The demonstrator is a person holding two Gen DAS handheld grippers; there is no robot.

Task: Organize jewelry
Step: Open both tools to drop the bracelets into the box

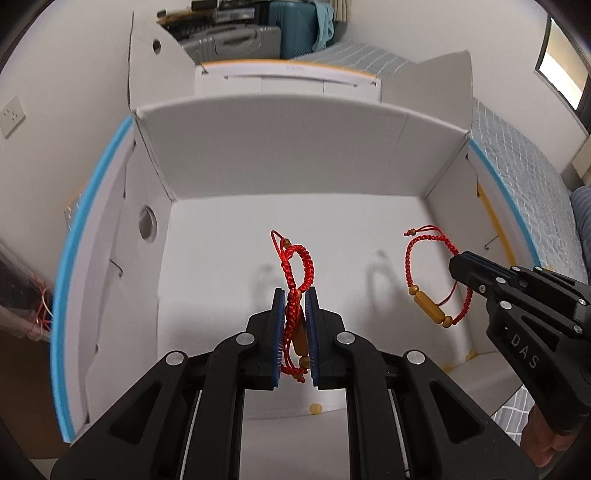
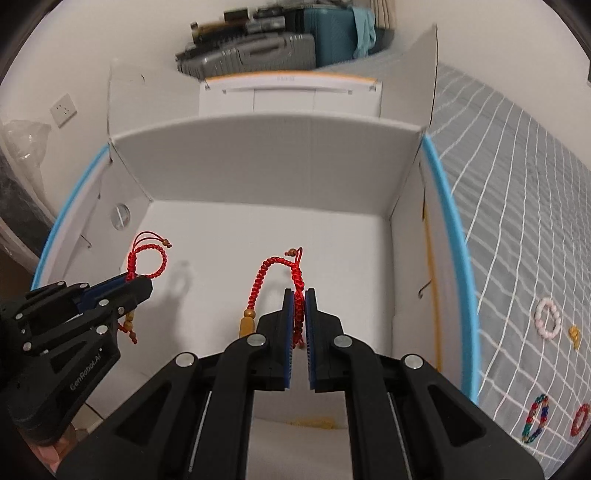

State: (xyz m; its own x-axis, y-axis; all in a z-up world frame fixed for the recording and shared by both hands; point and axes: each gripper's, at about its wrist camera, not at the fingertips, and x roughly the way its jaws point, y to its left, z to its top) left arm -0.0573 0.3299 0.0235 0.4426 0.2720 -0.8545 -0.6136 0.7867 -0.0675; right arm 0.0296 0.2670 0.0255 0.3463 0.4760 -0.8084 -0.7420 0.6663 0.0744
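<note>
Jaws of your left gripper (image 1: 295, 314) are pinching a red braided cord bracelet with wooden beads (image 1: 295, 273); your right gripper (image 2: 299, 314) is clamping its twin (image 2: 275, 280), both seemingly hanging over the white cardboard box (image 1: 258, 155).

Far beyond the scene, a row of grey hard cases (image 2: 243, 51) lies stacked against the wall, with a teal suitcase (image 2: 332, 35) standing just to their right and a teal cloth (image 2: 364, 31) draped over its corner. A white wall socket (image 2: 62, 109) sits on the left wall. Below it, near the left edge, lies a crumpled clear plastic bag (image 2: 22, 136).
</note>
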